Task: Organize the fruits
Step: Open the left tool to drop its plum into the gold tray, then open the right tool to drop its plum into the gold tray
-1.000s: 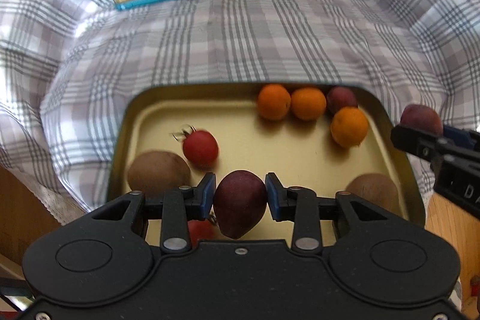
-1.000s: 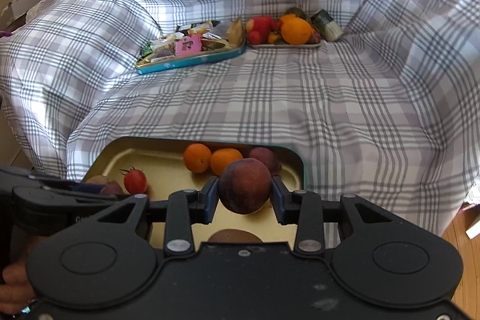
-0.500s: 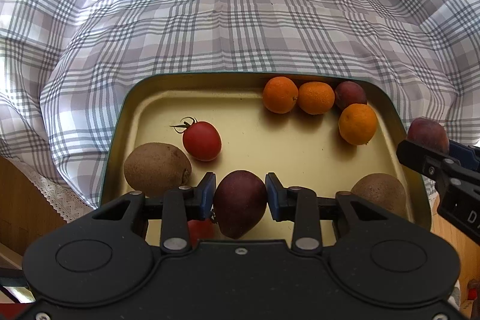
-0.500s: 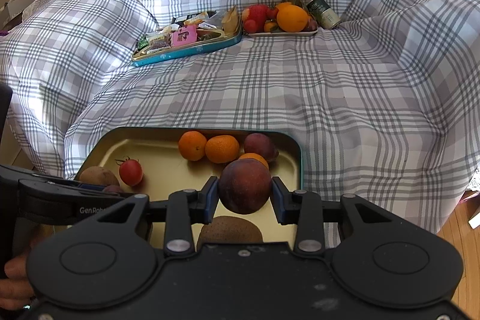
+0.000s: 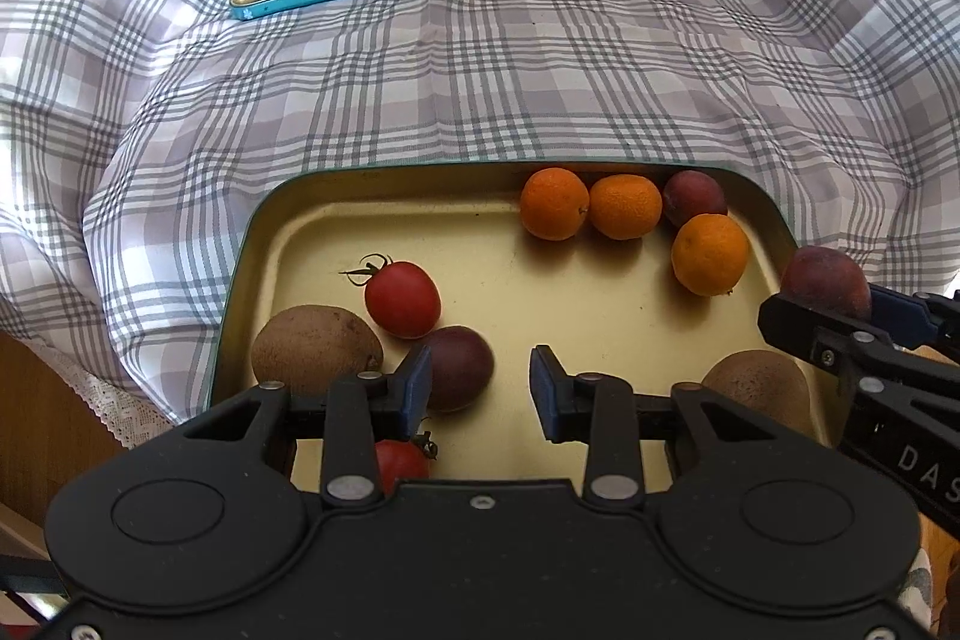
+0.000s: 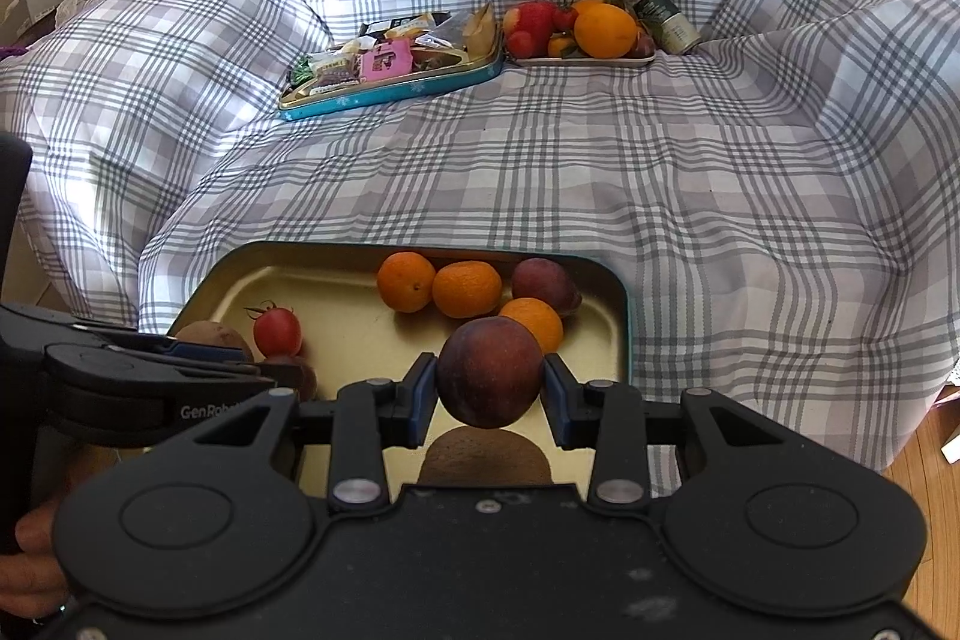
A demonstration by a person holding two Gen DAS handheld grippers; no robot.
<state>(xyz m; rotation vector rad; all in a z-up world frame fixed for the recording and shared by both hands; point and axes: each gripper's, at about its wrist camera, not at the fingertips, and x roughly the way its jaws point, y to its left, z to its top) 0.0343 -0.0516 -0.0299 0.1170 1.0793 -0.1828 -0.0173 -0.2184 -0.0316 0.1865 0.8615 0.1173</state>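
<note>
My right jaws [image 6: 489, 394] are clamped on the round dark red peach [image 6: 489, 370], holding it in the air above the near right part of the gold metal tray with the teal rim [image 5: 240, 268]. My left jaws [image 5: 477, 388] stand apart with nothing between them. The egg-shaped dark purple fruit [image 5: 462, 367] lies on the tray floor just left of my left finger, partly hidden behind it, so I cannot tell whether it touches the pad. The main risk I see is the peach. It is round and smooth-skinned and gripped only at its sides, so if I let go from this height it could bounce, roll into the round orange mandarin [image 5: 710, 253] at the right, or land on the fuzzy brown kiwi [image 6: 486, 451] directly below it. Squeezing harder would probably bruise it. On the left, any careless sideways move of my open finger could shove the purple fruit into the red cherry tomato with the green stem [image 5: 402, 298] or the large brown kiwi [image 5: 315, 349] beside it and scatter that group. A second red tomato [image 5: 402, 463] sits under my left finger, where I could press on it without seeing. The tray rests on soft grey plaid cloth [image 5: 480, 70], so I judge that leaning on its rim might tip it and set everything rolling.
</note>
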